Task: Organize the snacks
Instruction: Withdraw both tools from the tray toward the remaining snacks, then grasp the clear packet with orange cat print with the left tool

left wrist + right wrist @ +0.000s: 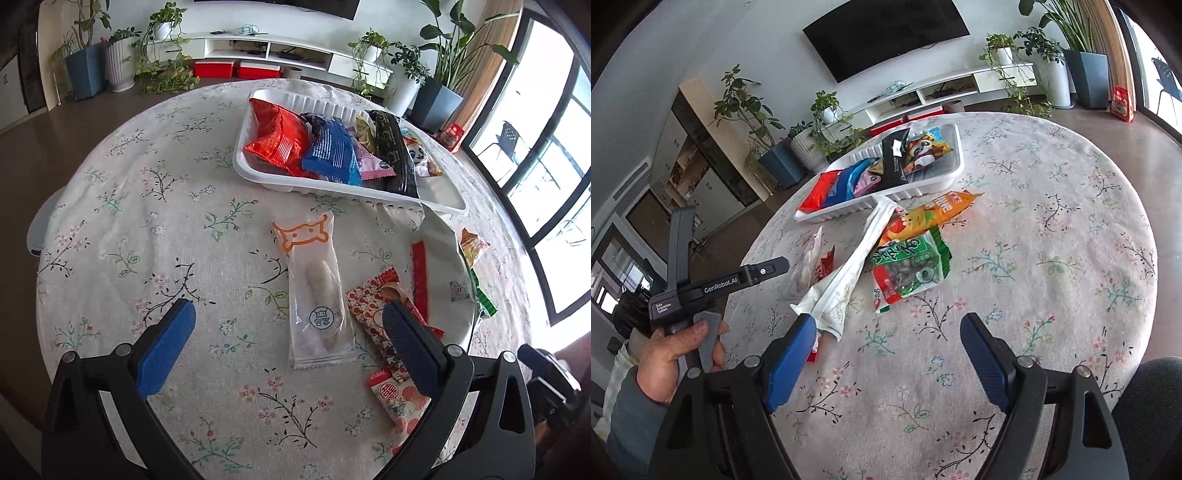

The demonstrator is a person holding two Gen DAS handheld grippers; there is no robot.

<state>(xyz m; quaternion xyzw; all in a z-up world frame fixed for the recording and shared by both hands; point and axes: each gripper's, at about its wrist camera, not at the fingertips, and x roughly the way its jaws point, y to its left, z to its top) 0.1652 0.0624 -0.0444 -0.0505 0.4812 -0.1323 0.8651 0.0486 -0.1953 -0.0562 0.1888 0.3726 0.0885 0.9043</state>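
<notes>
My left gripper point(291, 325) is open and hovers low over the table. A clear packet with an orange animal outline point(317, 291) lies lengthwise between its blue fingers, untouched. A red-and-white patterned packet point(369, 310) lies partly behind the right finger point(410, 343). The white tray point(332, 190) farther back holds a red bag point(277, 136), a blue bag point(332, 151), a black packet point(395, 155) and a panda packet point(421, 158). My right gripper point(886, 332) is open over bare cloth. The end of a long white packet point(846, 273) lies by its left finger. A green packet point(912, 266) and an orange packet point(934, 214) lie just ahead.
A round table with a flowered cloth point(147, 221) carries everything. A small red-and-white candy packet point(399, 402), a red strip point(419, 273) and a yellow packet point(472, 245) lie at the right. A hand point(672, 354) grips the left tool. Potted plants and a TV shelf stand beyond.
</notes>
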